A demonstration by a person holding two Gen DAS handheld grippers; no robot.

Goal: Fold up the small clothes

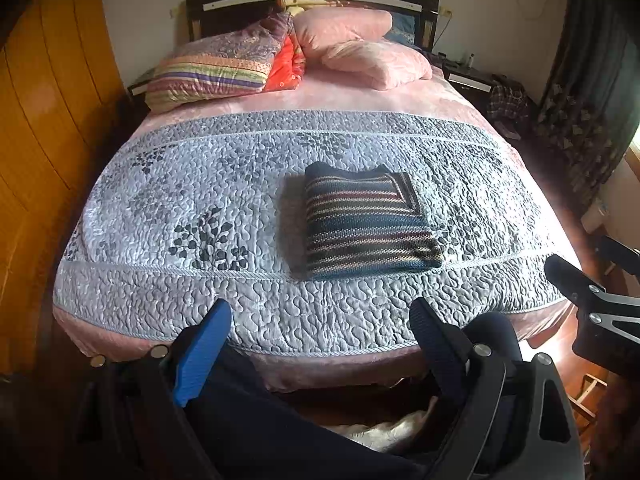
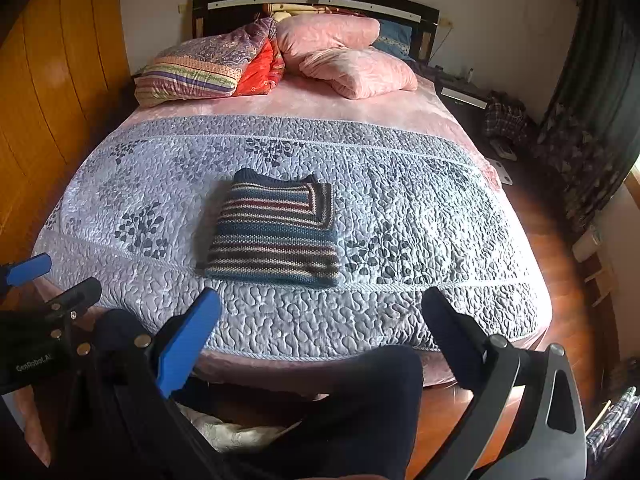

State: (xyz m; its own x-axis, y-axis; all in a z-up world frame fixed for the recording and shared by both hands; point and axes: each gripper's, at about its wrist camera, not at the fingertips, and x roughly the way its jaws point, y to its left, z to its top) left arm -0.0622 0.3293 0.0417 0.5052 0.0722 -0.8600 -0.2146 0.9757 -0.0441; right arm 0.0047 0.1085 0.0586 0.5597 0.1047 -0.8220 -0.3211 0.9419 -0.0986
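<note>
A striped knitted sweater [image 1: 368, 220] [image 2: 276, 232] lies folded into a neat rectangle on the grey quilted bedspread [image 1: 200, 200] [image 2: 420, 208], near the foot of the bed. My left gripper [image 1: 324, 320] hangs open off the foot of the bed, well short of the sweater, with nothing between its blue finger and black finger. My right gripper [image 2: 320, 312] is open too, held back from the bed edge and empty. Each gripper shows in the other's view: the right one [image 1: 592, 280] at the far right, the left one [image 2: 44, 280] at the far left.
Pillows and a folded quilt [image 1: 224, 64] [image 2: 200, 68] are piled by the headboard. A wooden wardrobe [image 1: 40, 120] stands on the left. Nightstand [image 1: 468, 80], curtains [image 2: 592, 120] and wooden floor lie to the right. A person's dark-trousered legs [image 2: 360, 400] are below the grippers.
</note>
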